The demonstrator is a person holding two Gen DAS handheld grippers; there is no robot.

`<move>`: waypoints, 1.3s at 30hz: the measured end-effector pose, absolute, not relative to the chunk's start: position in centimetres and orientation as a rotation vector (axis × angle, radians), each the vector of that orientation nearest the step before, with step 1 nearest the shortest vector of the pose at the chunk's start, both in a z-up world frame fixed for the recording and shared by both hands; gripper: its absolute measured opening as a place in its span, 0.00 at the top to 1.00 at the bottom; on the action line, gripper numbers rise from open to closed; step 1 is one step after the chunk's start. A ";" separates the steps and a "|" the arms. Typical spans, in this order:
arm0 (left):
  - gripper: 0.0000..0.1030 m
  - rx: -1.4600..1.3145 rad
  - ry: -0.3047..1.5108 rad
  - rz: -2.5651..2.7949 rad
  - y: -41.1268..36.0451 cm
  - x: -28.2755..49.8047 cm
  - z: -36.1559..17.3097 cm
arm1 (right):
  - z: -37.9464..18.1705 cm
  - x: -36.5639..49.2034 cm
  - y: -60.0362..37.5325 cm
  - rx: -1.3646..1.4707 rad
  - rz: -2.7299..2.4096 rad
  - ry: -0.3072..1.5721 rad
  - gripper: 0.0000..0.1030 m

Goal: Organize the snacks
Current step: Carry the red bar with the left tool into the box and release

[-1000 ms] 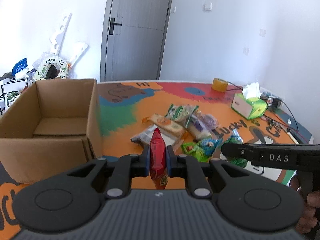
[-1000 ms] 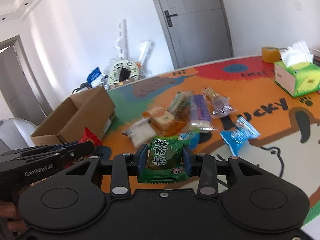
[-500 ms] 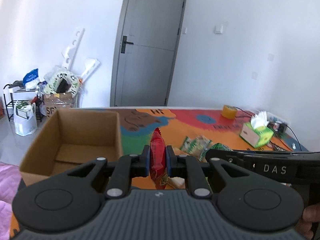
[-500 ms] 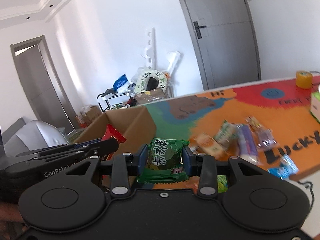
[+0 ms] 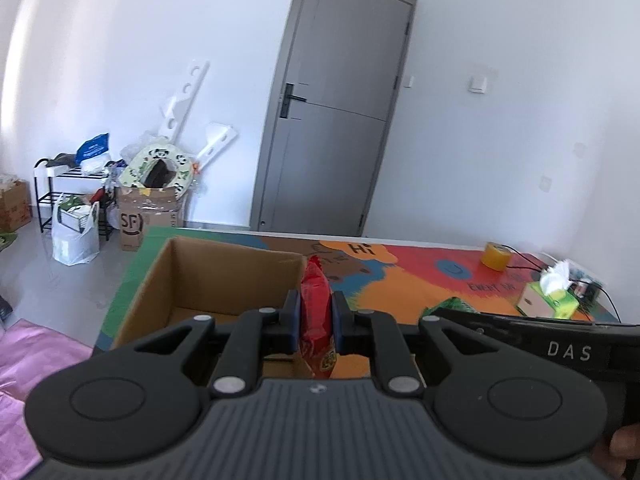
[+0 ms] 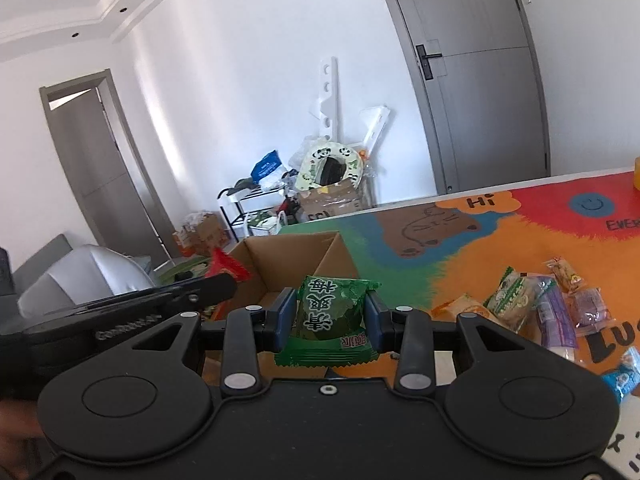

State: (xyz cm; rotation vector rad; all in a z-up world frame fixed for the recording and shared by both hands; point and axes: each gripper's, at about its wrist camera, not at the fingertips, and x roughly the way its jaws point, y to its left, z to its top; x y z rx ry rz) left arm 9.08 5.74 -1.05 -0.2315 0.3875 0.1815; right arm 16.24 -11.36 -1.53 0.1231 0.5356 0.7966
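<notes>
My left gripper point(image 5: 316, 320) is shut on a red snack packet point(image 5: 317, 328), held upright above the near right part of the open cardboard box point(image 5: 224, 276). My right gripper point(image 6: 330, 316) is shut on a green snack packet point(image 6: 330, 320), held in the air just right of the same box point(image 6: 288, 264). In the right wrist view the left gripper point(image 6: 216, 288) reaches in from the left with the red packet point(image 6: 226, 266) at its tip. In the left wrist view the right gripper point(image 5: 436, 314) shows at the right. Several loose snack packets point(image 6: 532, 304) lie on the colourful table mat point(image 6: 532, 232).
A green tissue box point(image 5: 550, 298) and a yellow tape roll point(image 5: 496, 255) stand at the table's far right, with cables beside them. Beyond the table's left edge are a shelf, bags and cardboard boxes point(image 5: 148, 216) on the floor. A grey door point(image 5: 332, 136) is behind.
Both grippers have risen and swung left from over the snack pile to the cardboard box, each still holding its packet. The box now lies directly in front of both.
</notes>
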 end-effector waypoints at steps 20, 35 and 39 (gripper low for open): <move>0.84 -0.314 0.438 0.311 12.2 9.1 -3.0 | -2.2 16.8 -4.5 0.124 0.870 0.576 0.64; 0.64 -0.325 0.429 0.369 12.2 7.2 -1.8 | -2.0 17.3 -4.8 0.187 0.888 0.577 0.42; 0.49 -0.317 0.425 0.376 11.5 7.2 -1.7 | -2.2 17.3 -6.4 0.205 0.864 0.580 0.42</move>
